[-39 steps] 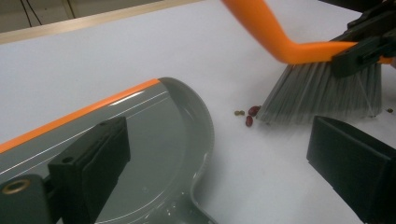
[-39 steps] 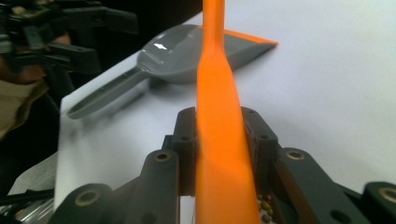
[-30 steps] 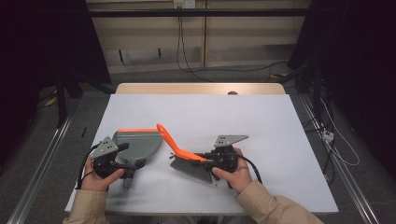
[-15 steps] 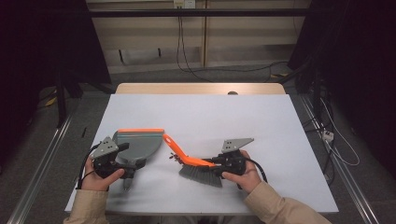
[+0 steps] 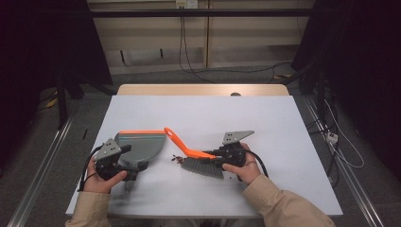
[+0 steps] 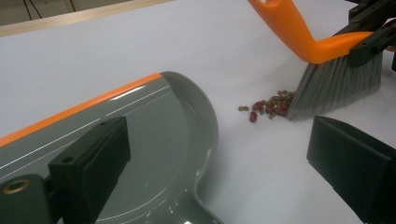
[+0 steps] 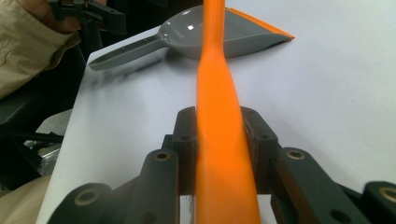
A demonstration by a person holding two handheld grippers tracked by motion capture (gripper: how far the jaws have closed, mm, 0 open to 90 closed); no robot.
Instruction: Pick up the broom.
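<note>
Brush [image 5: 201, 158] shifted right; beans [image 5: 178, 158] on white table [image 5: 283, 123].

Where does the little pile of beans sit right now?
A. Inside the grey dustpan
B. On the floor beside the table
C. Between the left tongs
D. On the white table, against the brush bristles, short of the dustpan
D: in the left gripper view the beans lie on the bare table at the edge of the brush bristles, with a gap of table between them and the dustpan.
</note>
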